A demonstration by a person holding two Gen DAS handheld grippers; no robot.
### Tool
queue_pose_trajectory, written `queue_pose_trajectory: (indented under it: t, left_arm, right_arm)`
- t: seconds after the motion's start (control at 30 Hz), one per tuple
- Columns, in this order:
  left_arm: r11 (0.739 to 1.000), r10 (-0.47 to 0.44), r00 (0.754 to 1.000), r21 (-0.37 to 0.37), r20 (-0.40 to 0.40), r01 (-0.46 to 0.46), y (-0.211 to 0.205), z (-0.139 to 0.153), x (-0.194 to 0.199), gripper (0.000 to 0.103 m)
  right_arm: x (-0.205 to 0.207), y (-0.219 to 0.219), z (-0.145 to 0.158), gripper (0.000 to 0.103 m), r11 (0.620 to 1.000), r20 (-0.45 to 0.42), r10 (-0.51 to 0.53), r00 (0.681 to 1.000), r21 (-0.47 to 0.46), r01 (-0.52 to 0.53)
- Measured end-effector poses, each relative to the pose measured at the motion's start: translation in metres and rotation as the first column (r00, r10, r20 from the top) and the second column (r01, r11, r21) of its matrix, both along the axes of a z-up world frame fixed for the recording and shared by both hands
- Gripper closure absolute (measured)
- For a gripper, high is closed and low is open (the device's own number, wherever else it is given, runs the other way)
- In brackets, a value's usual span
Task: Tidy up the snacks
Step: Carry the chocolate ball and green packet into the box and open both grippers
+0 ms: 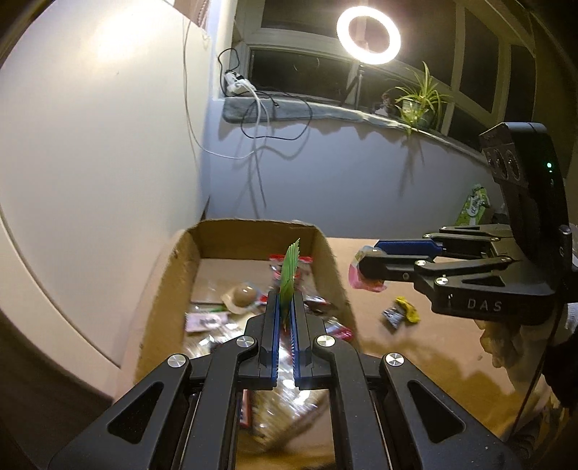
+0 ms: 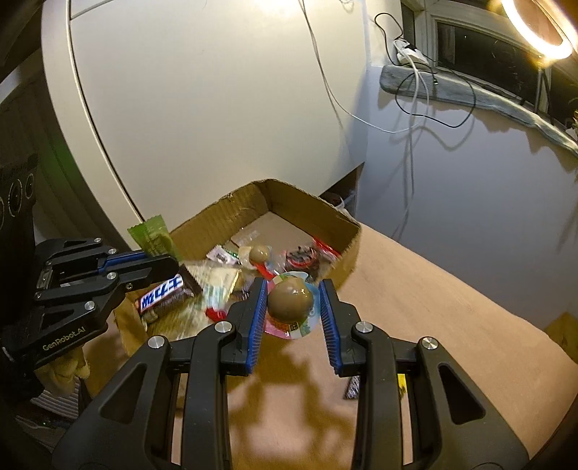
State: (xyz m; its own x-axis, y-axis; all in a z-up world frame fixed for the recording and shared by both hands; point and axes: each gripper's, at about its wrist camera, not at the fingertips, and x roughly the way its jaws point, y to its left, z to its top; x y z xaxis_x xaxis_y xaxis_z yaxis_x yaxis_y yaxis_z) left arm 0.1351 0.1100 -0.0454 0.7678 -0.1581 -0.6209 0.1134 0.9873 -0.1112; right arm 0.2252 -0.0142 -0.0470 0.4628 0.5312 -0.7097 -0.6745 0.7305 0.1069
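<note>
My left gripper (image 1: 285,300) is shut on a thin green snack packet (image 1: 290,278), held edge-on above the open cardboard box (image 1: 164,289). In the right wrist view the same packet (image 2: 153,238) sticks up from the left gripper (image 2: 173,265) over the box's near left corner. My right gripper (image 2: 293,293) is shut on a brown domed jelly cup (image 2: 290,302) with a pink rim, just outside the box's (image 2: 339,220) right front corner. From the left wrist view the right gripper (image 1: 361,265) hovers right of the box with the pink cup (image 1: 365,282). Several snacks lie in the box, among them a Snickers bar (image 2: 164,294).
A small dark and yellow wrapper (image 1: 401,312) lies on the brown table (image 1: 433,343) right of the box. A green bag (image 1: 473,206) stands at the table's far right. A white cabinet (image 2: 216,108) rises close behind the box. A ring light (image 1: 368,34), cables and a plant (image 1: 419,97) sit on the windowsill.
</note>
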Motion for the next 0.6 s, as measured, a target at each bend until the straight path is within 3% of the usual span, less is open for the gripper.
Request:
queue_pose_trajectory:
  t: [0.6]
  left_arm:
    - [1.000,0.021,1.000,0.018,-0.016,-0.020,0.026,-0.008,0.038,0.099]
  right_arm:
    - [0.043,0.055,-0.027,0.073,0.999,-0.051,0.053,0.997,-0.001,-0.054]
